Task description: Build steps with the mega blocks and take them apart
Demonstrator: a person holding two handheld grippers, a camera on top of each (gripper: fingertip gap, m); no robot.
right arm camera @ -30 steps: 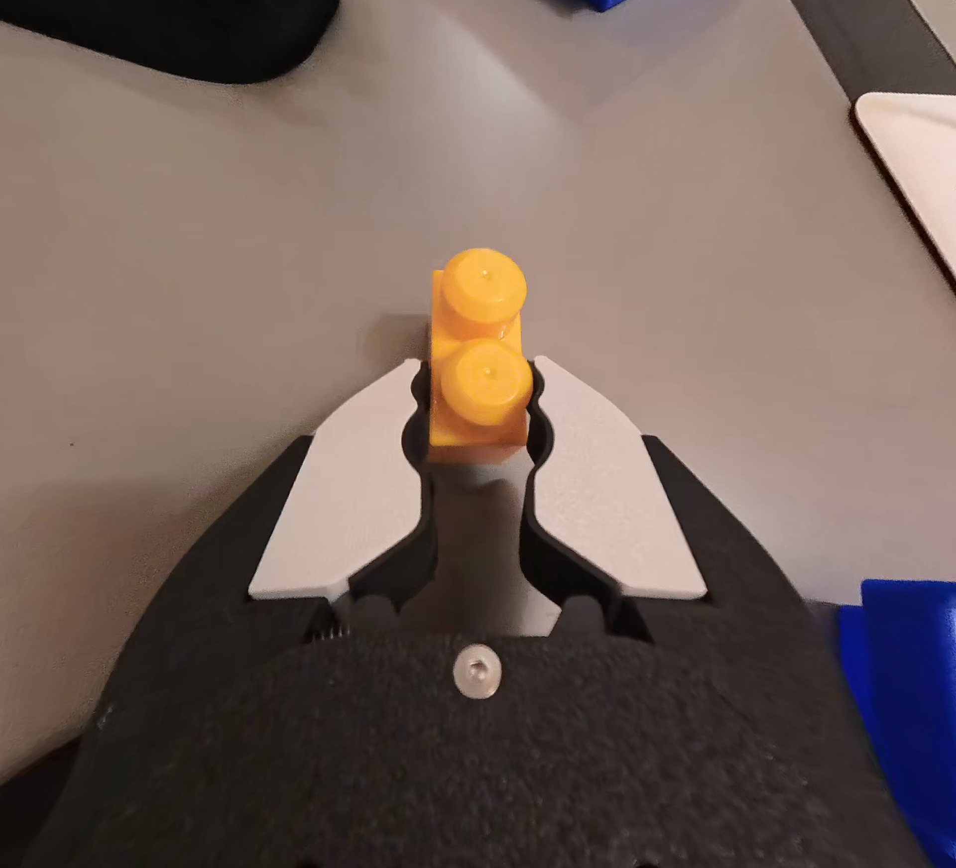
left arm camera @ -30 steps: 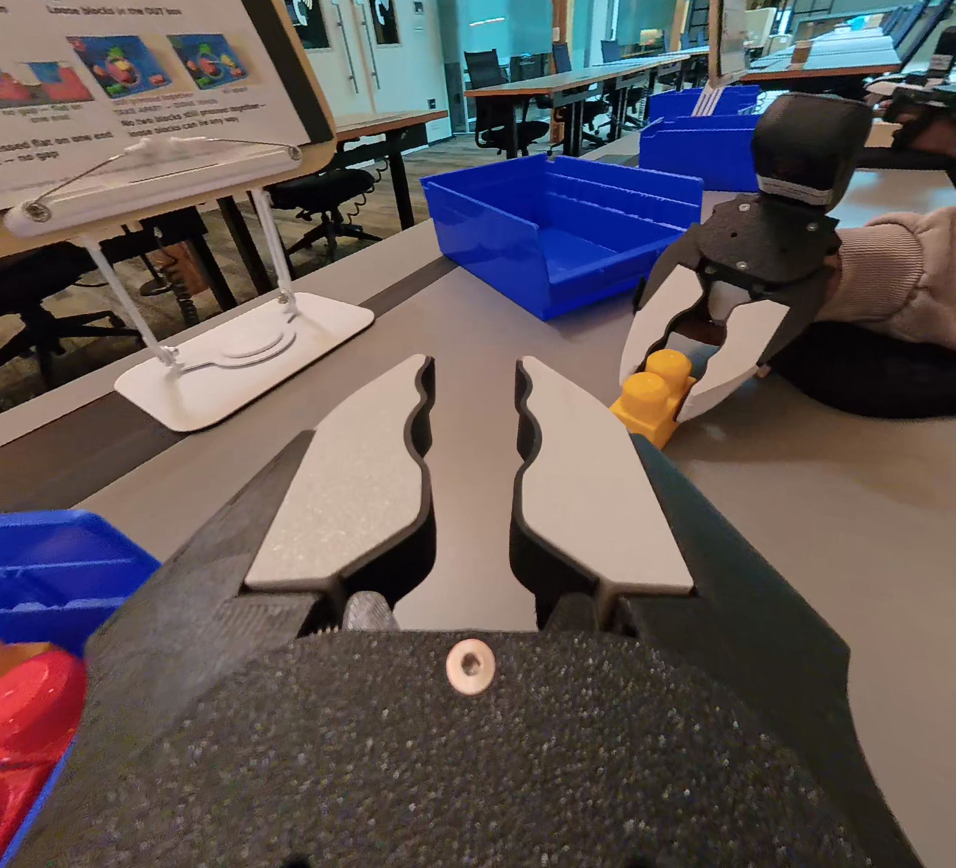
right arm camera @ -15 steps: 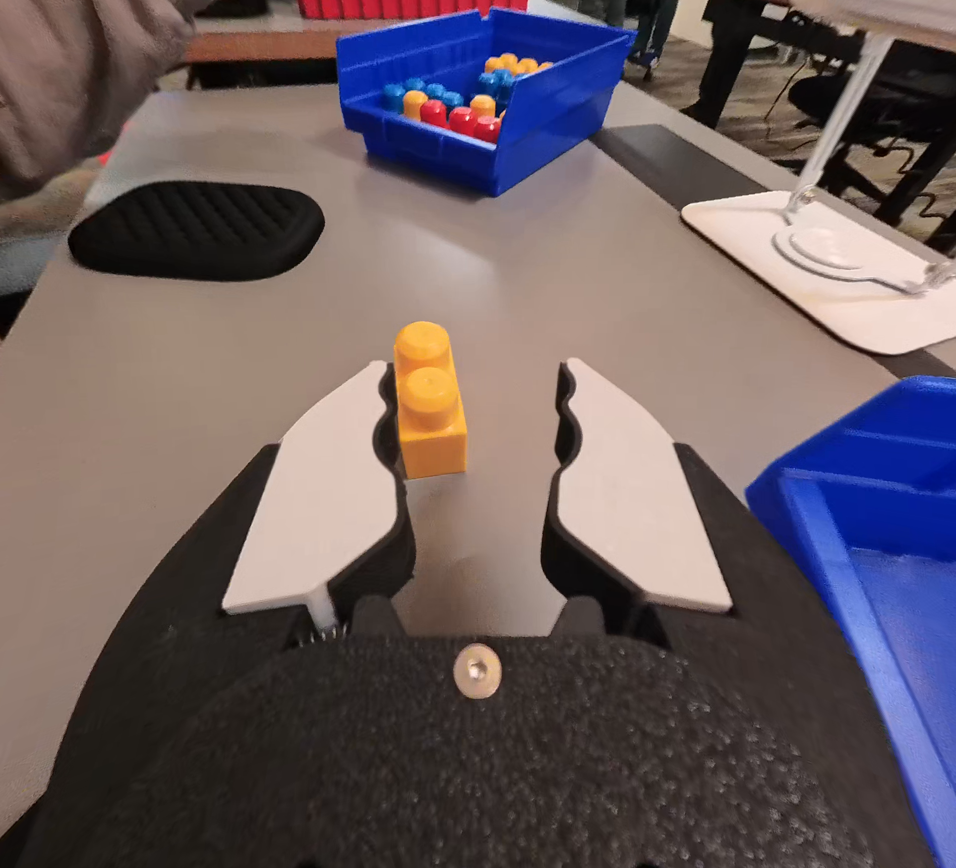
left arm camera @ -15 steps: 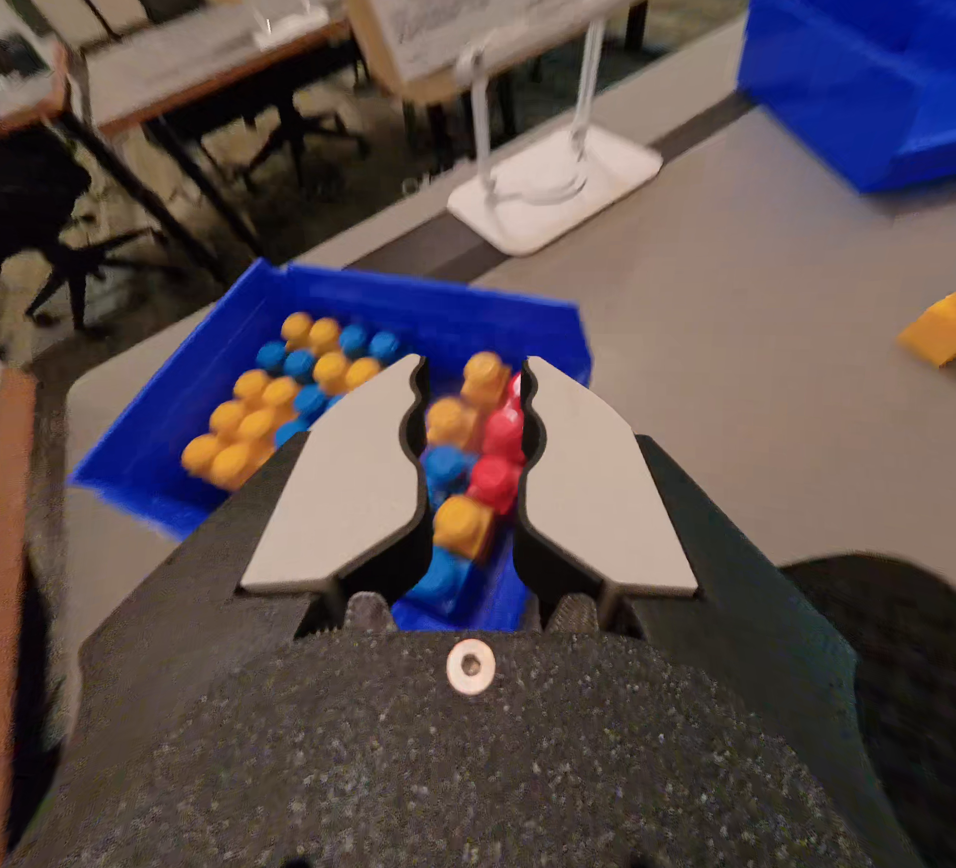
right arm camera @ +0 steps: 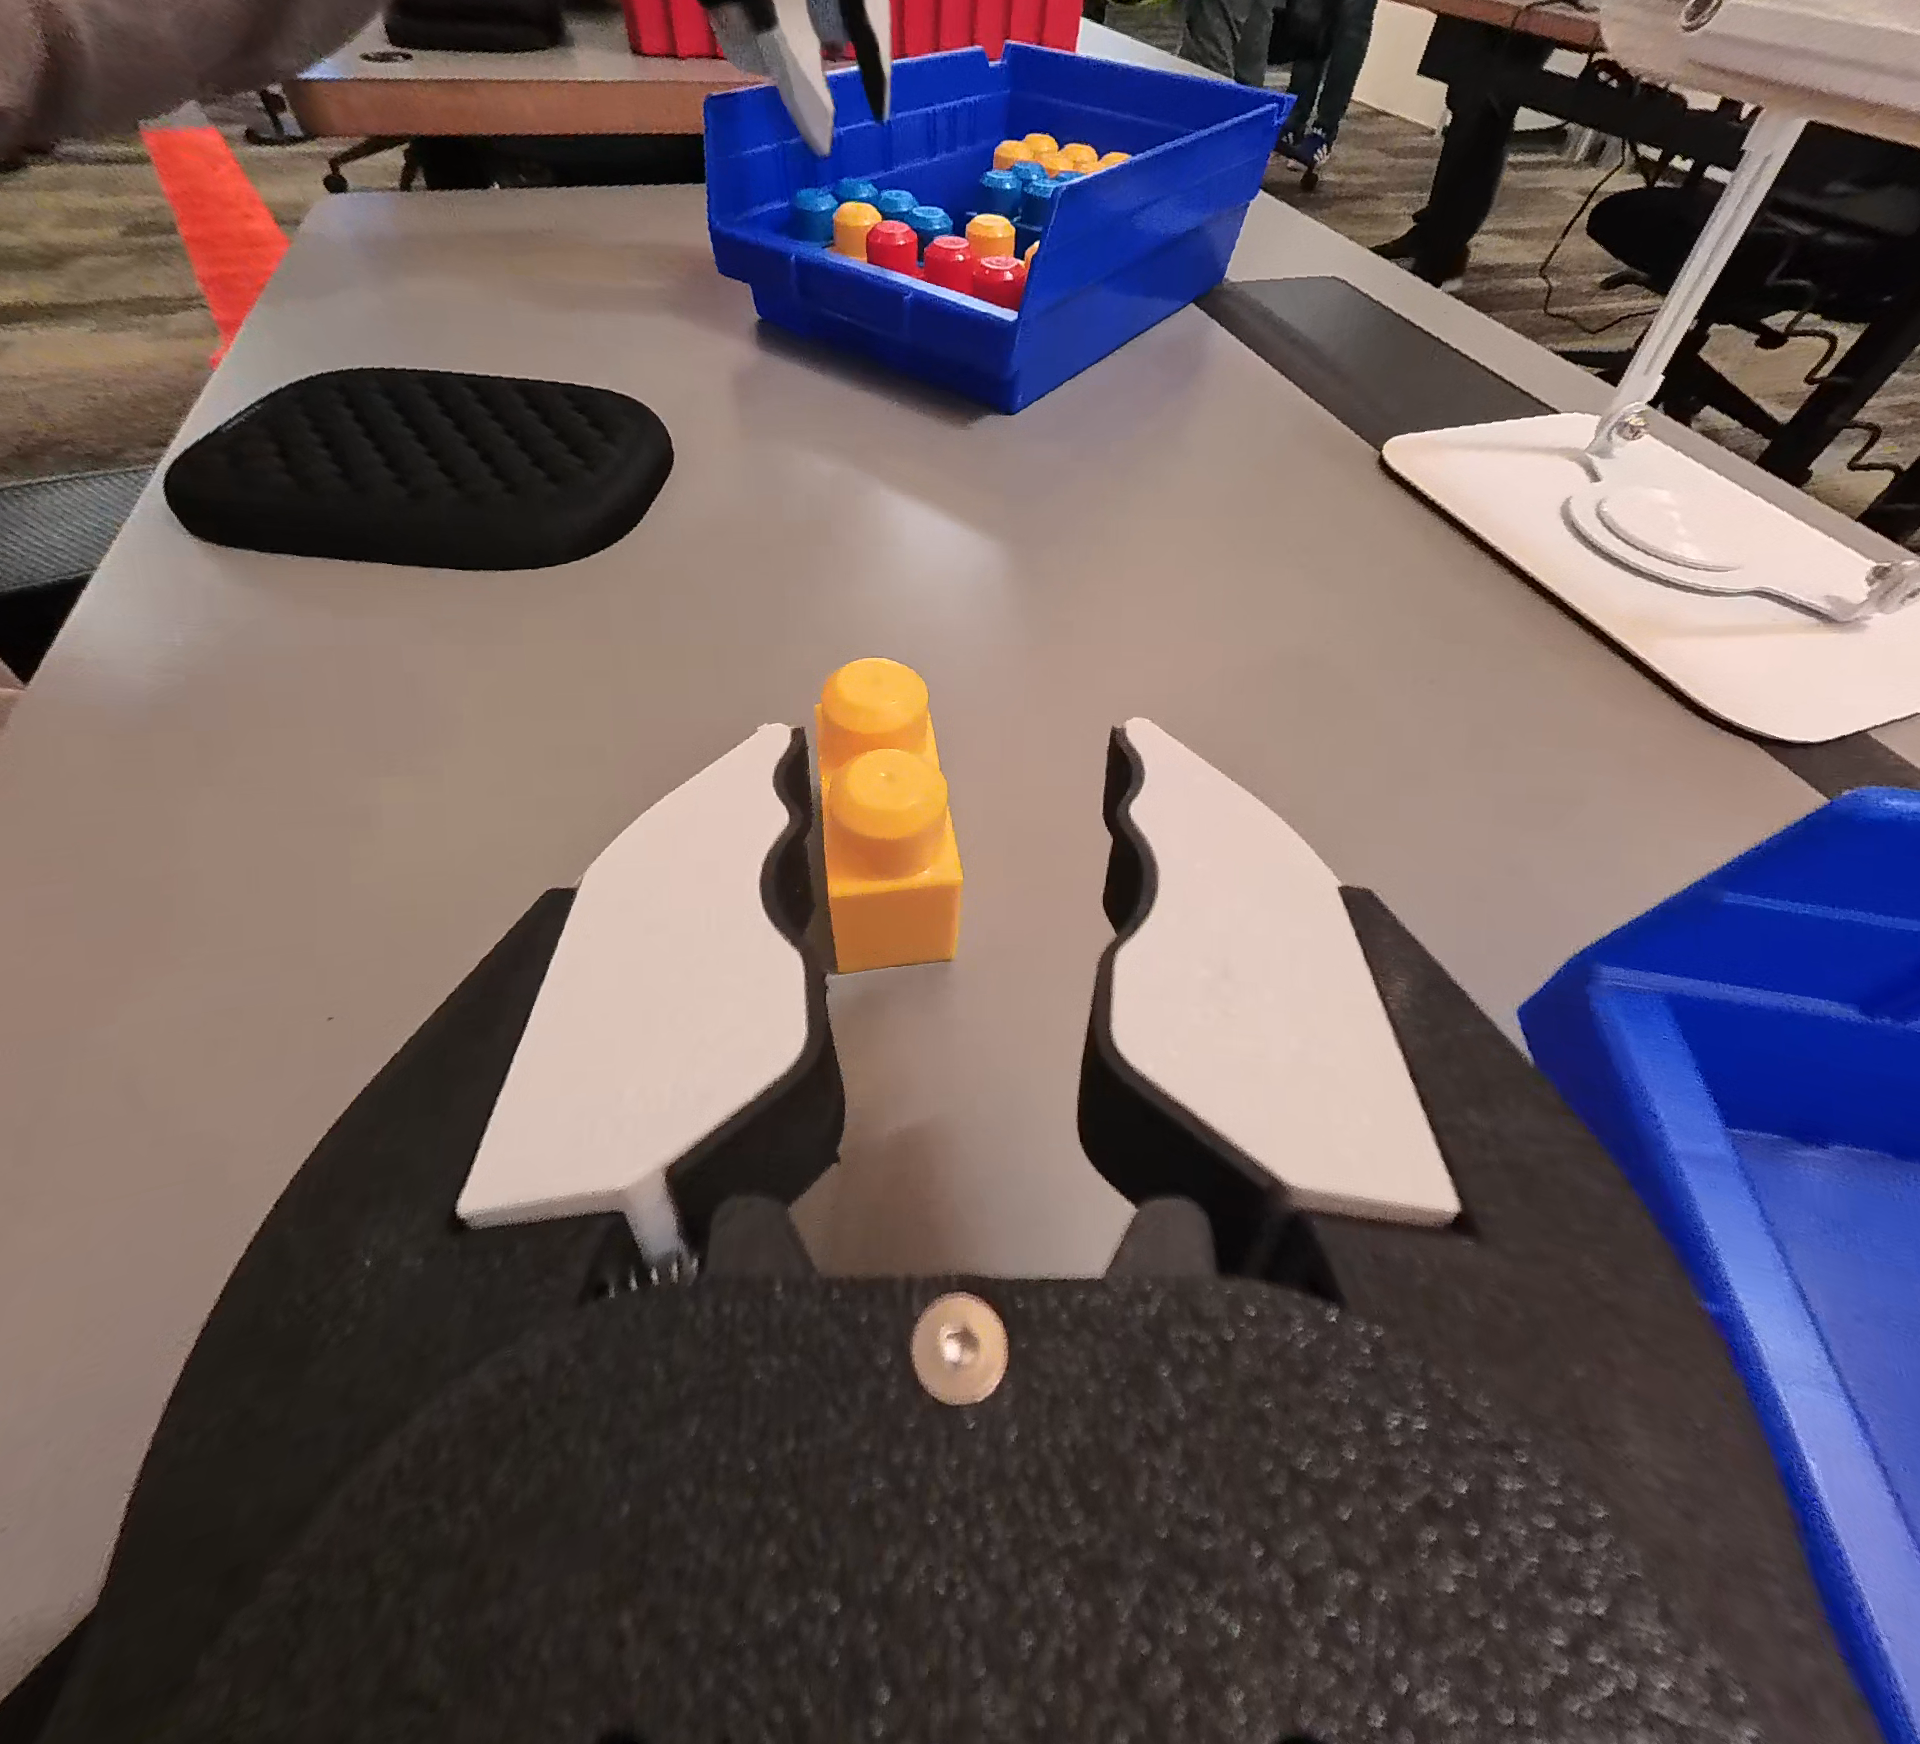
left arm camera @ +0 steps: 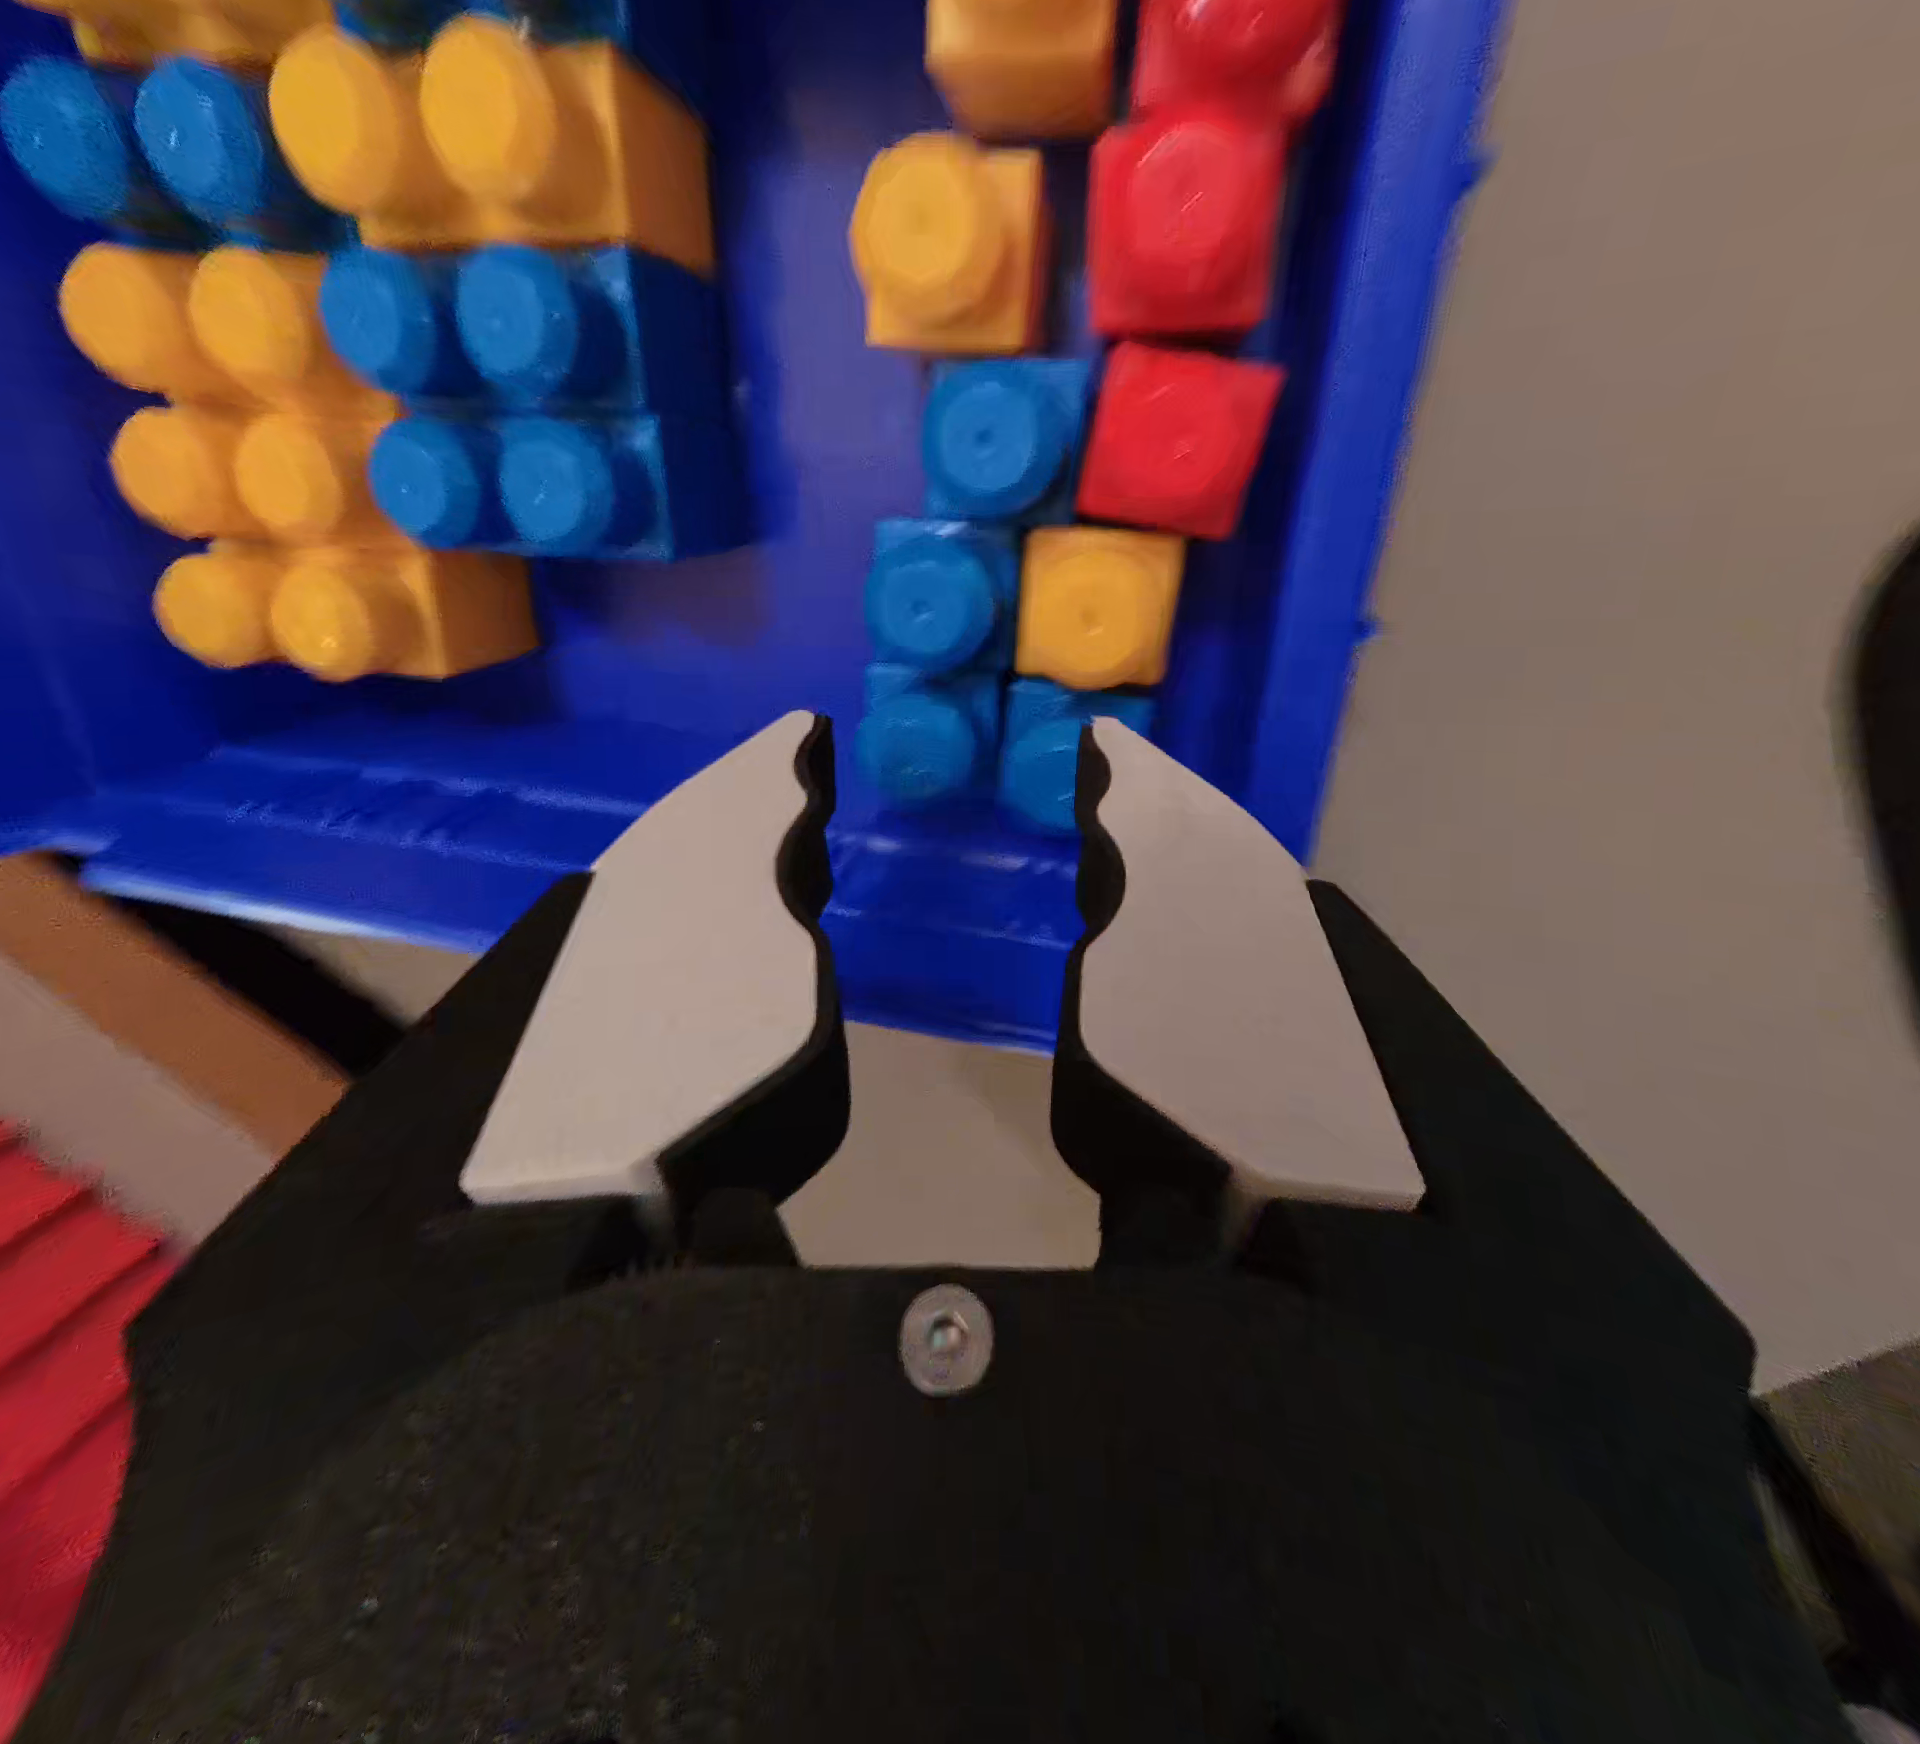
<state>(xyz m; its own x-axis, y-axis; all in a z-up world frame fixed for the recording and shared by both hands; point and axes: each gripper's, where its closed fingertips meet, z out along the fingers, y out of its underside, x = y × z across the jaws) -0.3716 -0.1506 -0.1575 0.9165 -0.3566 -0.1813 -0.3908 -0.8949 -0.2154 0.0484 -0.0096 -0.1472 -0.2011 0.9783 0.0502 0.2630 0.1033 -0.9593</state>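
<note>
While only one yellow two-stud block [right arm camera: 888, 847] stands alone on the grey table [right arm camera: 1143, 572], the build looks barely begun: nothing is pressed onto it yet, and the taking apart would follow later. It sits upright between the wide-open jaws of the right gripper [right arm camera: 956, 847], close against the left finger and clear of the right one, so it is set down, not held. Its plastic is smooth and slightly glossy, a squared body with two round, flat-topped studs. The fingers are matte pale plates with wavy black inner edges, on a grainy black body.

Farther left lies a black dimpled pad [right arm camera: 416, 468]; at near right is the corner of a blue bin [right arm camera: 1714, 1123], its contents out of sight. Far across the table stands the supply bin [right arm camera: 997, 344], ribbed blue plastic, with yellow, blue and red blocks packed stud-up. The left gripper [left arm camera: 951, 780] hangs over its near wall [left arm camera: 416, 832], jaws moderately apart and empty, above a single-stud blue block [left arm camera: 920, 749], probably the next piece.
</note>
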